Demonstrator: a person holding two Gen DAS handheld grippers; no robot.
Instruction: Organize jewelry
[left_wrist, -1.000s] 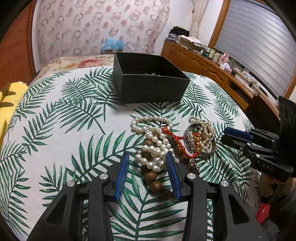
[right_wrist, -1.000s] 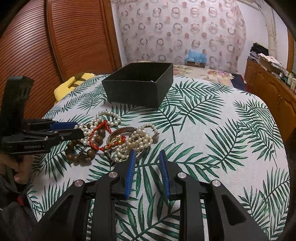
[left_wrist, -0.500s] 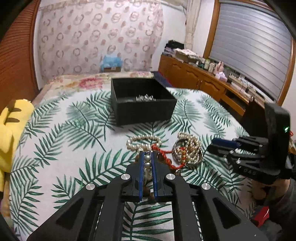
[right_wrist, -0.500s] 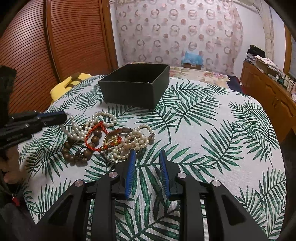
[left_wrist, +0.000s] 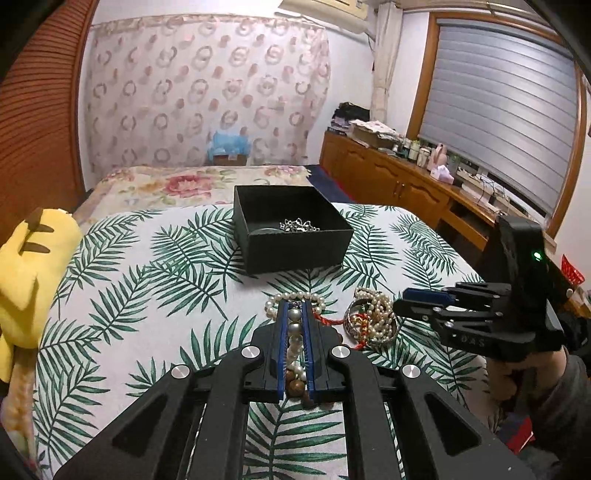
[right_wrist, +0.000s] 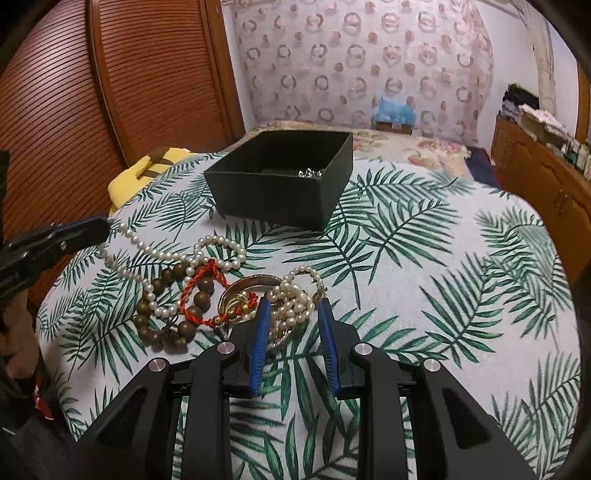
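The step in hand is, I think, the lifting of one pearl strand (right_wrist: 155, 258) out of the tangled pile, to carry it to the black box (right_wrist: 284, 192). The left gripper (left_wrist: 295, 314) is clenched on this strand: its blue fingers (left_wrist: 282, 343) stand almost together, with pearls pressed between them. In the right wrist view the strand runs from that gripper down to the pile on the leaf-pattern cloth (right_wrist: 424, 258), so part of it is in the air and part is lying among the wooden beads (right_wrist: 173, 306) and the red cord (right_wrist: 199, 291).

The right gripper (right_wrist: 291, 306) is released, its jaws moderately apart, and it hovers low over the second pearl bunch (right_wrist: 295, 299) and the metal bangle (right_wrist: 240, 291). I cannot tell if it touches them.

The box stands beyond the pile, well apart from it, and already holds a silver chain (left_wrist: 299, 225).

The next move calls for a slow lift, I judge, because the strand may drag the beads and cord with it. The right gripper could press the pile down.
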